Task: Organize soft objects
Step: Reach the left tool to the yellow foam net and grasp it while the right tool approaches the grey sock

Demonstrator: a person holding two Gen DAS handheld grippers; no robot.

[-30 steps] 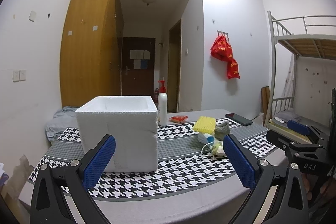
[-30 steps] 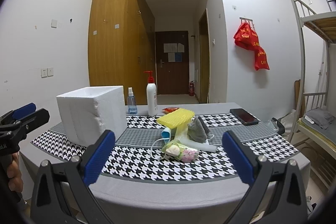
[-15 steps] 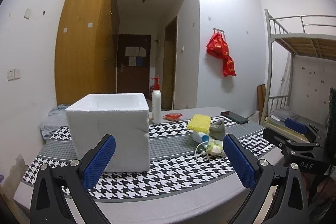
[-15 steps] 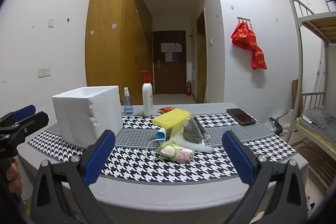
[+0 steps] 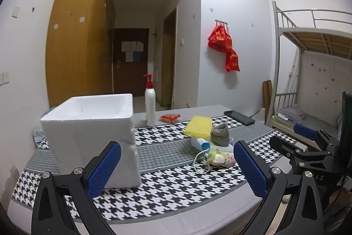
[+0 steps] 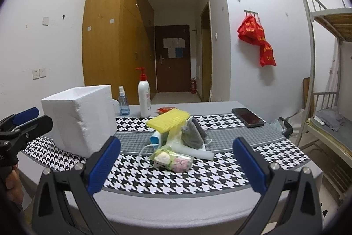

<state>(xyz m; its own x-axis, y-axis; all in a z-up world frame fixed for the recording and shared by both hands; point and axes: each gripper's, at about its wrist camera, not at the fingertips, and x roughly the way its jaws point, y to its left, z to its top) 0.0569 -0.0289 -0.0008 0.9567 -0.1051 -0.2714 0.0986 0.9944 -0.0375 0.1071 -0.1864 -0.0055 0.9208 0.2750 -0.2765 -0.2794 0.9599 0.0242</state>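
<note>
A white foam box (image 5: 92,133) (image 6: 81,118) stands open-topped on the left of the table. To its right lies a pile of soft things: a yellow sponge (image 5: 198,128) (image 6: 168,120), a grey cloth (image 5: 220,134) (image 6: 193,136), a blue-and-white face mask (image 5: 199,143) (image 6: 156,139) and a bag of pastel soft pieces (image 5: 220,158) (image 6: 173,159). My left gripper (image 5: 177,169) is open, short of the table's front edge, facing the box and pile. My right gripper (image 6: 176,165) is open, in front of the pile, holding nothing.
A white pump bottle (image 5: 150,107) (image 6: 144,98), a small blue spray bottle (image 6: 123,104), a red packet (image 5: 169,117) and a black phone (image 5: 238,117) (image 6: 247,117) lie further back on the houndstooth tablecloth (image 6: 220,177). A bunk bed (image 5: 308,58) stands to the right.
Both grippers have moved slightly; the box and pile sit a little lower and larger in the views. The jaws stay wide apart and nothing on the table has moved.
</note>
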